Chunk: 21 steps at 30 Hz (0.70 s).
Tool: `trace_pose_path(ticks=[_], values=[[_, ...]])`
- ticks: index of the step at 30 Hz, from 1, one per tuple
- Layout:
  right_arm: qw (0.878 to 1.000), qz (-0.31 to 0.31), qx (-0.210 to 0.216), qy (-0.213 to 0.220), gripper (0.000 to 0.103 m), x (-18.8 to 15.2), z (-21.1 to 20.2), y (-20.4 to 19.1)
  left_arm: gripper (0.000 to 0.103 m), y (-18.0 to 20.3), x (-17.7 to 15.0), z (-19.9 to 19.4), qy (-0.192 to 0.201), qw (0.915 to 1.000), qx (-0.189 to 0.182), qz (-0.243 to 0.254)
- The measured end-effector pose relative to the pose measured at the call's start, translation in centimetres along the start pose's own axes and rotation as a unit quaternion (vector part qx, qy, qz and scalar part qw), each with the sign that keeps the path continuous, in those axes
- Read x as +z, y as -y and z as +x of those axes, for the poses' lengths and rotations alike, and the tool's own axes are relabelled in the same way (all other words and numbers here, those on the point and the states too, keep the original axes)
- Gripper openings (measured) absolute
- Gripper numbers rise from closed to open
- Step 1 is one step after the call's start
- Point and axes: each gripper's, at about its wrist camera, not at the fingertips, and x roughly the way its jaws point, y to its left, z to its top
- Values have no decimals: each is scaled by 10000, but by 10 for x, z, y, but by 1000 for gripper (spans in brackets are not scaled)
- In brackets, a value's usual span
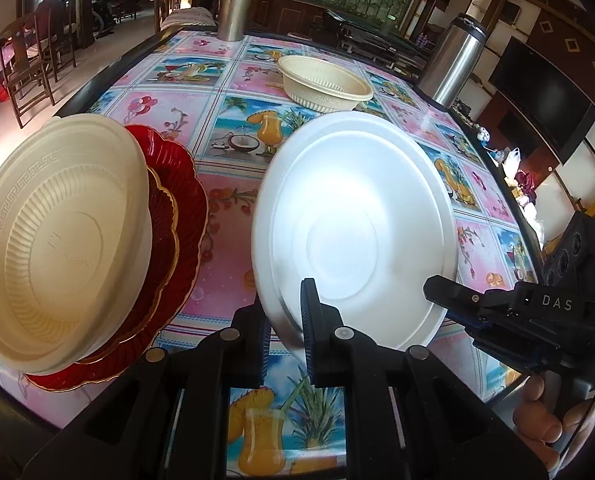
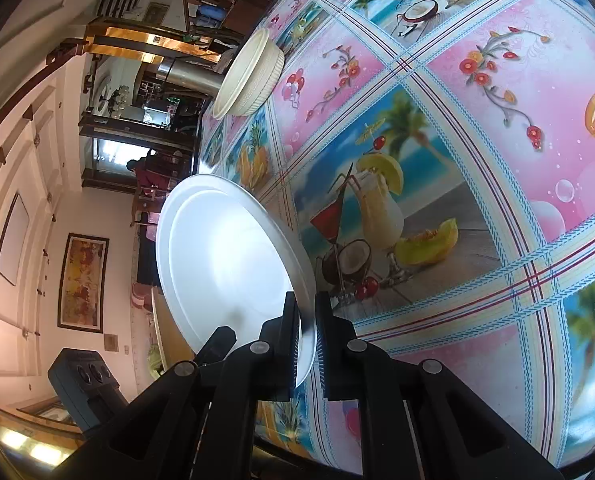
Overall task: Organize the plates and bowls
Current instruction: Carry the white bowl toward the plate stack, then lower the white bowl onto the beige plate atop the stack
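White plate [image 1: 353,224]: held tilted above the table, raised off the cloth, its upper face turned toward the left wrist camera; seen also in the right wrist view [image 2: 225,264].

Left gripper [image 1: 285,320]: its two black fingers are set on either side of the plate's near rim; the plate edge is seen between the pads. Whether the pads press on the rim is not clear from this view, since the rim is blurred there.

Right gripper [image 2: 307,336]: clenched on the white plate's rim, one finger on each face of the edge. In the left wrist view it is seen [image 1: 449,300] at the plate's right edge, marked "DAS", with the holder's hand [image 1: 545,420] below it.

Cream bowl [image 1: 57,240]: stacked on a red plate [image 1: 185,208] with a gold scalloped rim, at the table's left side, just beside the white plate but apart from it.

Second cream bowl [image 1: 325,84]: upright on the cloth at the far side of the table, well apart from the stack; seen in the right wrist view too [image 2: 249,80].

Table [image 1: 233,176]: covered with a pink and blue printed cloth showing drinks and fruit.

Steel flasks: one at the far edge [image 1: 235,4], one at the right edge [image 1: 457,60], both upright.
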Motion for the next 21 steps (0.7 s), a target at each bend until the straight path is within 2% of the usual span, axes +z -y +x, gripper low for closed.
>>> trace_pose_path(ticks=[10,15,21], values=[[9985,-438,212,256,8,-8,-21,-46,12,-22,13,-56,584,9982,-121,-114],[9952,-875,346,265,8,-15,-14,-92,12,-56,22,-80,890,9954,155,-318],[9907,-1265,497,-31,8,-26,22,-143,12,-99,24,-92,1002,9917,439,-673]])
